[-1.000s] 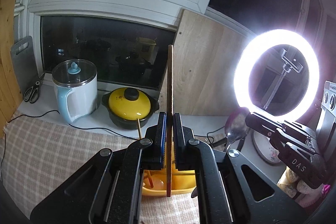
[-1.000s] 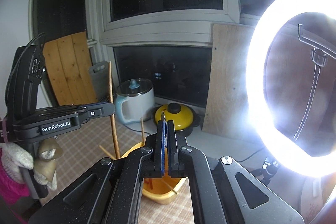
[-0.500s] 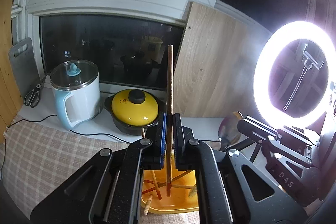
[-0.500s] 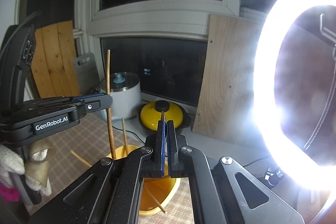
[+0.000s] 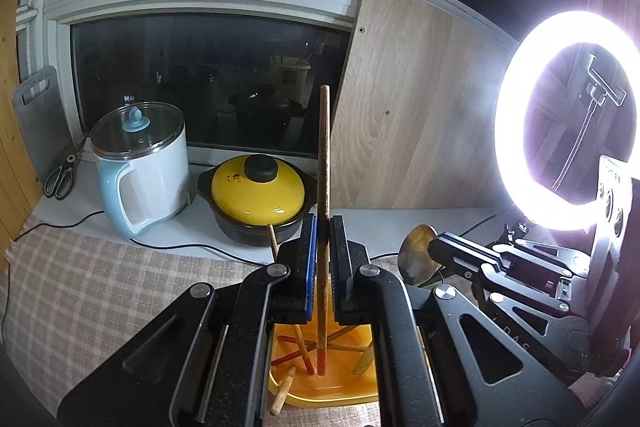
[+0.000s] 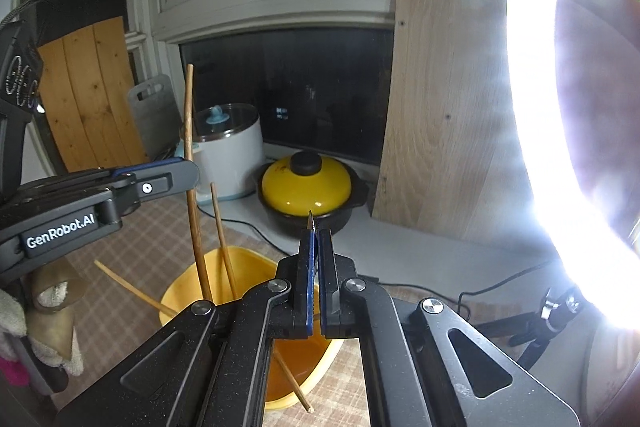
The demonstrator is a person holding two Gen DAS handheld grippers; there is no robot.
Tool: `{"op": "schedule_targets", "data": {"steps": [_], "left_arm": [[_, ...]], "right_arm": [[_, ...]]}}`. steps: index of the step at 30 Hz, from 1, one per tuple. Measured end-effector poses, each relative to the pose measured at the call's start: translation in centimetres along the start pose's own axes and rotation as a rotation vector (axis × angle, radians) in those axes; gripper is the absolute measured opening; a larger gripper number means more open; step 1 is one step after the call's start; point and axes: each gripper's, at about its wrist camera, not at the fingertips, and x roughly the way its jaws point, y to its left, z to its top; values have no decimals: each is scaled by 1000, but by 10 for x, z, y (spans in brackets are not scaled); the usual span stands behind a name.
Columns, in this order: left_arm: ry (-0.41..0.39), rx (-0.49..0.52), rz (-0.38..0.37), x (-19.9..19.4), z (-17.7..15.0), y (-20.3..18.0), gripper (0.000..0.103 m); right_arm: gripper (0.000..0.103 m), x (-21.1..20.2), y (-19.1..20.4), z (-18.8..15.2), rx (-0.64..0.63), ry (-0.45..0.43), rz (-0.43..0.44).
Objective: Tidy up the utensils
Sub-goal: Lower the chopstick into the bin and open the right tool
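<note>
My left gripper (image 5: 323, 259) is shut on a long wooden chopstick (image 5: 325, 163) held upright, its red tip down inside the yellow tub (image 5: 332, 393). The tub holds several chopsticks and wooden utensils. My right gripper (image 6: 316, 267) is shut on a metal spoon, seen edge-on between its pads; the spoon bowl (image 5: 418, 254) shows in the left wrist view. The right wrist view shows the left gripper (image 6: 176, 171), the upright chopstick (image 6: 193, 163) and the tub (image 6: 200, 279) just left of and below my right gripper.
A yellow-lidded black pot (image 5: 258, 199) and a white-blue electric kettle (image 5: 142, 171) stand behind the tub on the counter. A wood board (image 5: 408, 115) leans on the window. A bright ring light (image 5: 568, 119) stands right. Scissors (image 5: 60, 175) lie far left. Checked cloth (image 5: 100, 299) covers the table.
The left gripper has lowered the chopstick so its tip now reaches deep in the tub. Both grippers have moved closer over the tub. Both grips are unchanged.
</note>
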Motion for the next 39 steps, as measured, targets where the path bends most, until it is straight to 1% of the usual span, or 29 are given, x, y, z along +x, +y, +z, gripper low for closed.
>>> {"op": "schedule_targets", "data": {"steps": [6, 14, 24, 26, 28, 30, 33, 34, 35, 36, 37, 39], "left_arm": [[5, 2, 6, 2, -2, -1, 4], [15, 0, 11, 2, -6, 0, 4], [-10, -1, 19, -13, -5, 2, 4], [-18, 1, 24, -17, -5, 2, 4], [-25, 1, 27, -21, -5, 2, 4], [-31, 0, 28, -25, -5, 1, 4], [-39, 4, 29, -33, -5, 0, 4], [-42, 7, 31, -35, -6, 0, 4], [-46, 9, 32, -37, -6, -1, 4], [-51, 10, 33, -41, -6, -1, 4], [-56, 9, 34, -45, -6, -1, 4], [-67, 10, 35, -51, -5, -2, 4]], "right_arm": [[1, 4, -2, -2, 9, 26, 19], [1, 5, -1, -3, 16, 35, 30], [1, -1, 0, -8, 27, 40, 49], [6, -5, 0, -9, 33, 37, 50], [15, -9, 0, -10, 38, 30, 54], [22, -14, 0, -11, 42, 19, 56], [23, -23, 0, -12, 51, 5, 62], [26, -25, 1, -12, 52, 3, 62], [30, -28, 1, -13, 53, 0, 62], [38, -31, 1, -14, 54, -6, 63], [42, -33, 1, -15, 55, -10, 63], [42, -39, 0, -18, 58, -15, 64]]}}
